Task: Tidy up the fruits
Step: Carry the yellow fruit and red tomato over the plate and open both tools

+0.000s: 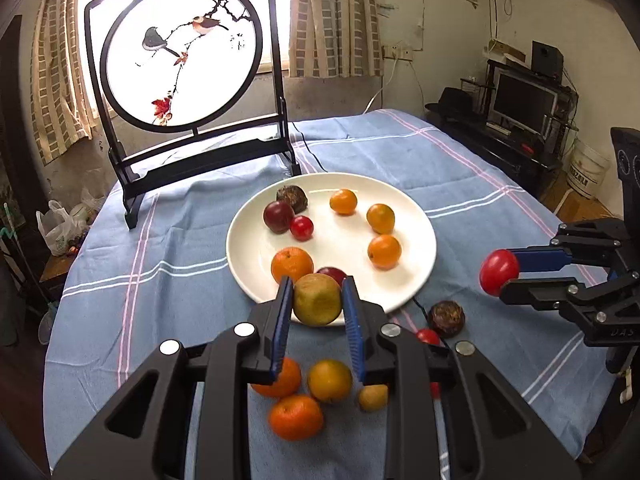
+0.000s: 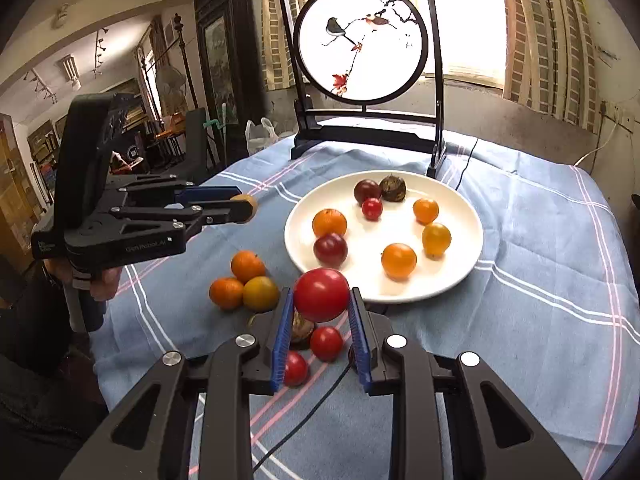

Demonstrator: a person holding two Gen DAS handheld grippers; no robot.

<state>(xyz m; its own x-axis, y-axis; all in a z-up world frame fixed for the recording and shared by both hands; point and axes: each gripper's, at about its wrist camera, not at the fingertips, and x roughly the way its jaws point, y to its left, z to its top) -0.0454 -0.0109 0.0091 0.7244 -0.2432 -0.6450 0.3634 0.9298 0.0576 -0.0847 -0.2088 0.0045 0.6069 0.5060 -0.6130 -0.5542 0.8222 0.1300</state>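
Tongs first: the left gripper (image 1: 317,300) is clamped on a yellow-green fruit (image 1: 318,299), its blue pads (image 1: 282,320) pressing both sides and holding it in the air above the near rim of the white plate (image 1: 416,216). The right gripper (image 2: 321,300) is closed the same way on a red tomato (image 2: 321,294), also lifted clear of the cloth. Below the left gripper, on the blue checked tablecloth (image 1: 160,264), lie two oranges (image 1: 295,417), a yellow-orange fruit (image 1: 329,380) and a small yellowish fruit (image 1: 373,397), close together. Under the right gripper sit two small red tomatoes (image 2: 326,343) and a dark brown wrinkled fruit (image 2: 302,330), beside a thin black cable (image 2: 304,420). Farther on, the plate holds an orange (image 1: 292,265), three small orange fruits (image 1: 384,251), two dark red plums (image 1: 279,216), a cherry tomato (image 1: 301,227) and another dark wrinkled fruit (image 1: 292,197). Behind it stands a round bird-painted screen (image 1: 180,52) in a black frame, before a curtained window (image 1: 332,20).
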